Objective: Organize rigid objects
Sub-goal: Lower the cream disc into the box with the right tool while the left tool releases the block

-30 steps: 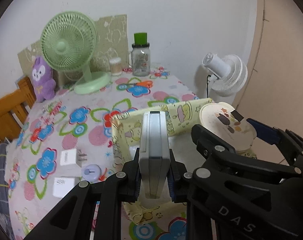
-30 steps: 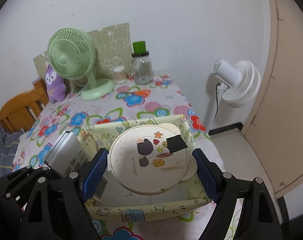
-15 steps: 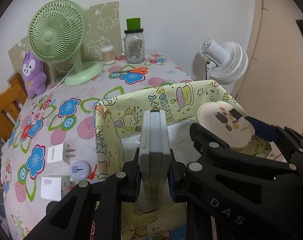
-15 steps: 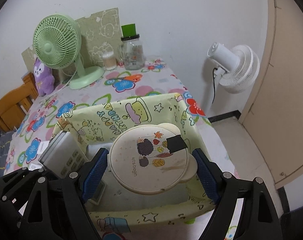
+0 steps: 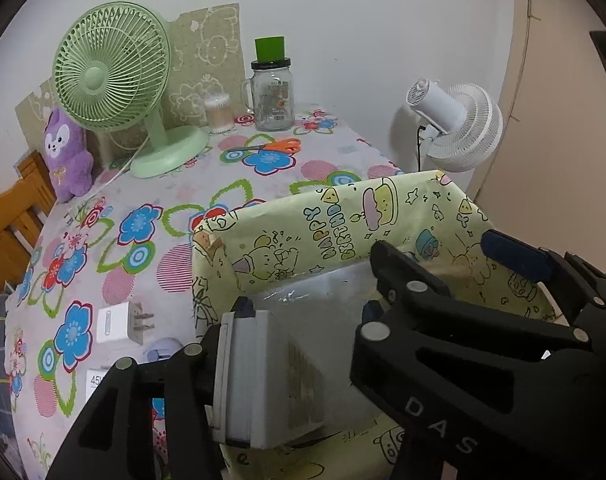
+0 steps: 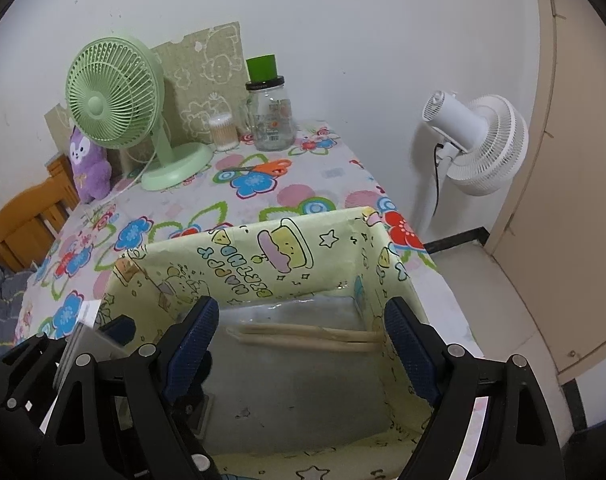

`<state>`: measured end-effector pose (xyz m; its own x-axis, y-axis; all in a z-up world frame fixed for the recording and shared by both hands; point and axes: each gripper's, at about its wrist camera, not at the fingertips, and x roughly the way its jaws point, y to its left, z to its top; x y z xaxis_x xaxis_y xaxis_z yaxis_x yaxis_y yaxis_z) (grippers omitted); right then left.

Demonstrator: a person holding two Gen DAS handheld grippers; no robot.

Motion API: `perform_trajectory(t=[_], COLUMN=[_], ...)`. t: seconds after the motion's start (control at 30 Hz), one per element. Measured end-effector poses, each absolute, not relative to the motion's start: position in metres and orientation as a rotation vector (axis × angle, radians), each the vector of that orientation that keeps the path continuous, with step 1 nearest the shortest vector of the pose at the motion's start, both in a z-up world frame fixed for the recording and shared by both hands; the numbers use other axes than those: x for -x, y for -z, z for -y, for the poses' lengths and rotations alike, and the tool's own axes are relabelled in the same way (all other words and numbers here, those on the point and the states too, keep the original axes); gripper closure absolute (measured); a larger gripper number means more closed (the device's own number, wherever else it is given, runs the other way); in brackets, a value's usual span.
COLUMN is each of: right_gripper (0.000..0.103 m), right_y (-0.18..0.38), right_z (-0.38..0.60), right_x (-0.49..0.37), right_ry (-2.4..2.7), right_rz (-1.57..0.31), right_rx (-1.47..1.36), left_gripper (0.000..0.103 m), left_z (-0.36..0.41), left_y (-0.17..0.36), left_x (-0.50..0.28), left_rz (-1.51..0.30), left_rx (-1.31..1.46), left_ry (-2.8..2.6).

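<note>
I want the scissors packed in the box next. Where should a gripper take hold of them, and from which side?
Grip the orange-handled scissors from above, across the narrow neck where blades meet handles. They lie flat and closed on the tablecloth, blades toward the green fan, so a top-down pinch probably suits best.

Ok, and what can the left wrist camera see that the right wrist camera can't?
Only the left wrist camera shows the little lavender round thing and the white block marked 45, both on the tablecloth left of the box.

Only the right wrist camera shows the cream round lid lying at the far end of the box's bottom, and the floor beside the table.

Both show the yellow birthday box, green fan, purple plush, glass jar, orange scissors and white fan.
</note>
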<state>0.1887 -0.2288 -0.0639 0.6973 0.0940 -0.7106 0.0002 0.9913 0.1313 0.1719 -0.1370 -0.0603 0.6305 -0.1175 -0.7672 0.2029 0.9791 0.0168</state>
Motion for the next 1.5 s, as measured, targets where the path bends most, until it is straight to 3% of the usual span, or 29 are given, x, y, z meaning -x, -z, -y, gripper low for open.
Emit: perform_trajectory(t=[0.27, 0.33, 0.57, 0.77, 0.87, 0.9, 1.07, 1.5], right_gripper=[0.011, 0.01, 0.009, 0.008, 0.007, 0.006, 0.006, 0.005], right_y=[0.064, 0.062, 0.055, 0.048, 0.047, 0.047, 0.046, 0.046], right_z=[0.228, 0.227, 0.226, 0.222, 0.222, 0.223, 0.226, 0.27], right_x=[-0.187, -0.184, -0.168, -0.152, -0.146, -0.144, -0.141, -0.142], right_ry=[-0.069, -0.065, -0.063, -0.054, -0.049, -0.052, -0.025, 0.083], right_rz=[-0.808, -0.805, -0.783, -0.755, -0.751, -0.749, -0.746, -0.726], right_rx=[-0.142, -0.144, -0.153, -0.155, -0.168, -0.171, -0.153, -0.17], left_gripper=[0.039, 0.03, 0.021, 0.02, 0.045, 0.061, 0.08, 0.076], left_z=[0.138, 0.138, 0.136, 0.131, 0.129, 0.129, 0.134, 0.182], left_y=[0.059, 0.057, 0.045, 0.038, 0.038, 0.038, 0.041, 0.044], left_x=[-0.168, -0.165, -0.149, -0.134, -0.129, -0.129, -0.13, -0.147], left_rz=[-0.859, -0.845, -0.8, -0.767, -0.759, -0.761, -0.792, -0.768], left_rx=[-0.115, -0.129, -0.149, -0.144, -0.126, -0.124, -0.112, -0.178], left_ry=[0.189, 0.171, 0.169, 0.186, 0.214, 0.217, 0.25, 0.265])
